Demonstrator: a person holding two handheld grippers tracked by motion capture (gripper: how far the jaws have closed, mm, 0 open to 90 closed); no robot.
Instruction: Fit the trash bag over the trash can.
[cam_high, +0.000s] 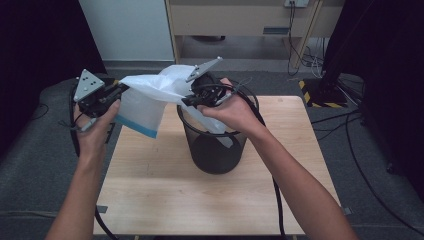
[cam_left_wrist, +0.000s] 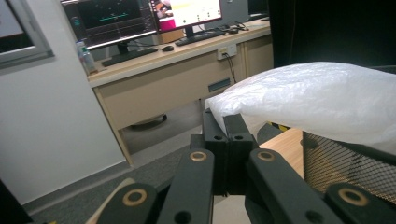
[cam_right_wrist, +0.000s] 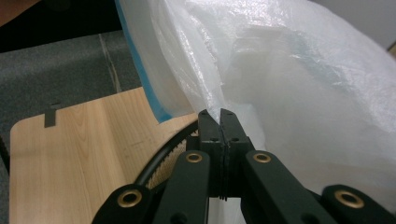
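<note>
The plastic bag (cam_high: 150, 95) hides the far rim of the mesh bin (cam_high: 217, 145); both run off the right edge in the left gripper view.

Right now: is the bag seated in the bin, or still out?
Mostly out. The white bag hangs stretched between the left gripper and right gripper above the mesh bin; one corner dips inside the rim.

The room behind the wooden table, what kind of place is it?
Probably an office or lab workroom. A long desk along the wall carries monitors and a keyboard, cables hang below it, and grey carpet surrounds the small table.
</note>
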